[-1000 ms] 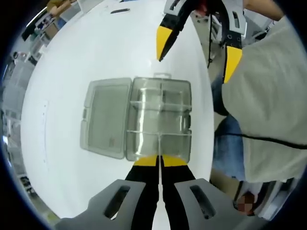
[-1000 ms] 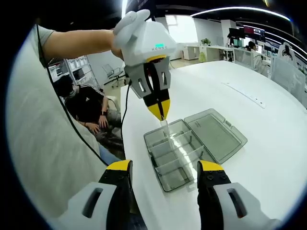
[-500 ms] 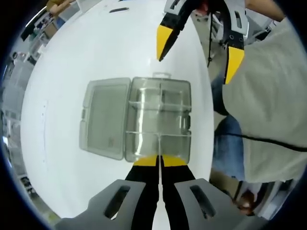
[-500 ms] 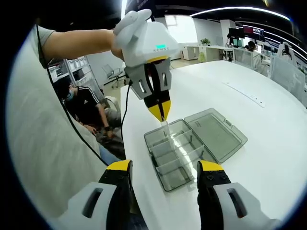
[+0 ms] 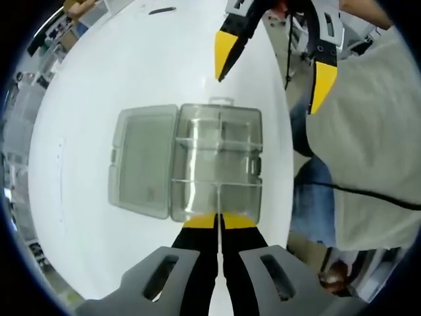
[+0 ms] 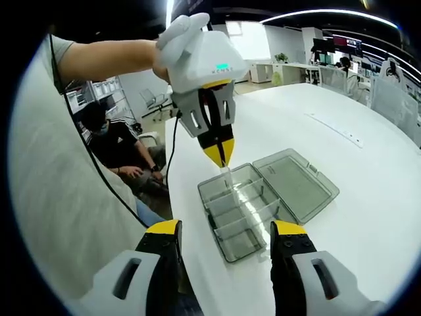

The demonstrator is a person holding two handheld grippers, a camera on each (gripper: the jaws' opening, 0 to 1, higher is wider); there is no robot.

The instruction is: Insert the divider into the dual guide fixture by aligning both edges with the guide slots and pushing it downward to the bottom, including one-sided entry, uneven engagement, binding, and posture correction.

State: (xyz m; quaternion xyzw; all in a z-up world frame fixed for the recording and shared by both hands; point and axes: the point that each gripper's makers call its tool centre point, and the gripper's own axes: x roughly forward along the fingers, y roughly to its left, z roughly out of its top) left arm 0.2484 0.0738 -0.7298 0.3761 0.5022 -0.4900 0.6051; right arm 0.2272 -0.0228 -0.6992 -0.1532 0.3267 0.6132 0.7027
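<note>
Here the left gripper (image 6: 218,157) has its jaws pinched on the top edge of a thin clear divider (image 6: 229,176), hanging over the open compartment box (image 5: 220,164) on the white table (image 5: 131,59). The divider looks light, stiff and slick, so a grip high and centred suits it. At 12 o'clock in the left gripper view, the right gripper (image 5: 270,76) hangs with its jaws apart and empty.

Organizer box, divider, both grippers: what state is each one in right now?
Box: open, lid flat on the table.
Divider: upright, held above the tray; whether it is in the slots is unclear.
Left gripper: shut on the divider.
Right gripper: open, empty.
</note>
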